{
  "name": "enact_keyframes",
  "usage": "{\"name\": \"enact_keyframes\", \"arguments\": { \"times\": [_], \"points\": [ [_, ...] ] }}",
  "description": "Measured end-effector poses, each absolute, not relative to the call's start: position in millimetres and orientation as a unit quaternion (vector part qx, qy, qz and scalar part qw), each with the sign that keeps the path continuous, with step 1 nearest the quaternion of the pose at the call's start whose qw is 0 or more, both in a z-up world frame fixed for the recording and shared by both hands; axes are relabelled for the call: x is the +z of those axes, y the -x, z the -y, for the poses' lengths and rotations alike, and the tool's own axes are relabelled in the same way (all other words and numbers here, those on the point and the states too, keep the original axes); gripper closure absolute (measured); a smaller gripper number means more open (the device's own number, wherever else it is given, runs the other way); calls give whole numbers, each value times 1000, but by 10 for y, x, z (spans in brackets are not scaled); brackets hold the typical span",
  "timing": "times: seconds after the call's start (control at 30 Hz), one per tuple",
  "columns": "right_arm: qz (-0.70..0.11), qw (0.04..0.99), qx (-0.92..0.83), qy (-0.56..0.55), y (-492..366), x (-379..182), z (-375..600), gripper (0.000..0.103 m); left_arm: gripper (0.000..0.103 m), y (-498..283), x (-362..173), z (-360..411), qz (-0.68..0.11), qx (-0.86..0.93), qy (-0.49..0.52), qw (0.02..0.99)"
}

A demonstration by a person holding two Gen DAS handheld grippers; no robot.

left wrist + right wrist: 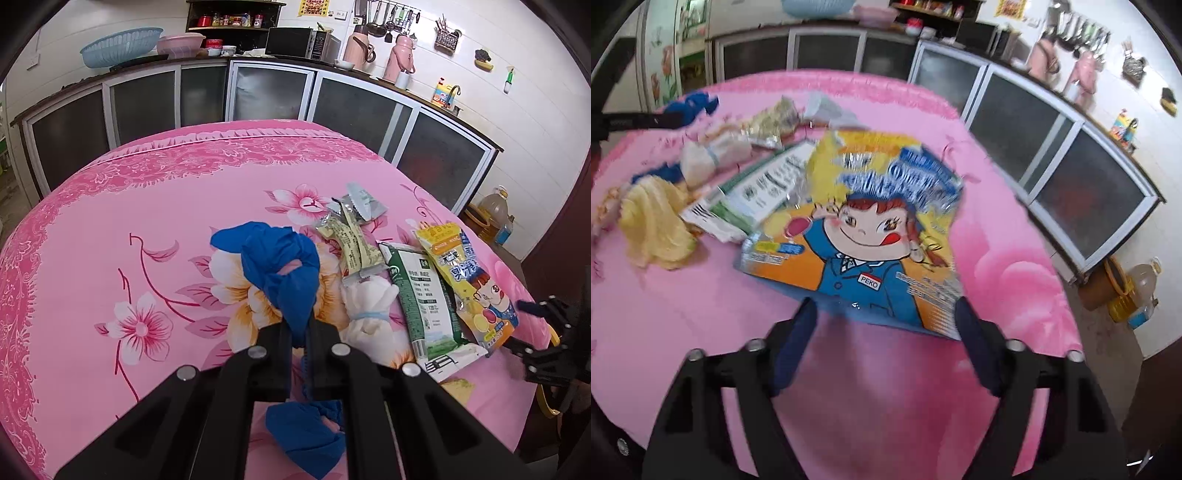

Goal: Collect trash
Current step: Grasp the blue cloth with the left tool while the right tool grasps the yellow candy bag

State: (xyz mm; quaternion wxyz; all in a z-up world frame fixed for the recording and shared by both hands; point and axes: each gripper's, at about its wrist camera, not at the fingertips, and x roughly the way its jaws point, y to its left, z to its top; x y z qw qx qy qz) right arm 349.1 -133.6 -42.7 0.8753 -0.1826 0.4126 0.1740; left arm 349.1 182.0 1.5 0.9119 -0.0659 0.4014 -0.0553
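Here the left gripper [300,332] has its jaws pinched fully together on a crumpled blue plastic bag [280,266], which bunches up beyond the fingertips and hangs below them as well, above the pink flower-printed tablecloth [155,206].

The trash lies in a loose row toward the right edge of the tabletop. Just beside the blue bag is a pale yellow printed wrapper [351,240], with a torn silver foil packet [364,201] touching its far end. Nearer the camera, a white wad of tissue bound with a pale blue elastic [365,314] lies against the yellow wrapper. To its right is a green-and-white printed pouch [424,295], and overlapping that pouch's right side is a yellow-and-orange snack bag with a cartoon child in a blue uniform [476,280], the piece closest to the table's right edge.

The right gripper [886,314] stands with its jaws well apart, one dark blue pad on each side of the near end of the cartoon snack bag [864,236]. The bag's lower corners lie close to the pads, but I cannot tell whether either pad touches it; the bag lies on the cloth and is not clamped. From this view a crumpled yellow sheet [653,221] lies at the left, just beside the green-and-white pouch [746,195].
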Motion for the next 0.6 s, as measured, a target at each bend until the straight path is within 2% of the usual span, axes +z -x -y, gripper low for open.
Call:
{"name": "enact_keyframes", "arguments": {
  "times": [0.03,0.07,0.13,0.17,0.6],
  "points": [
    [-414,876,167,184,-3533,-454,1333,53,99,-3497,17,-1821,-401,-55,66,912],
    [-417,877,155,182,-3589,-470,1353,74,98,-3506,19,-1826,-401,-54,66,912],
    [-416,884,147,154,-3652,-436,1423,95,98,-3513,17,-1828,-401,-53,67,912],
    [-409,889,142,147,-3663,-401,1458,101,98,-3515,19,-1833,-401,-53,69,912],
    [-357,921,124,98,-3268,73,1742,103,98,-3372,237,-1647,-383,-71,59,919]
  ]
}}
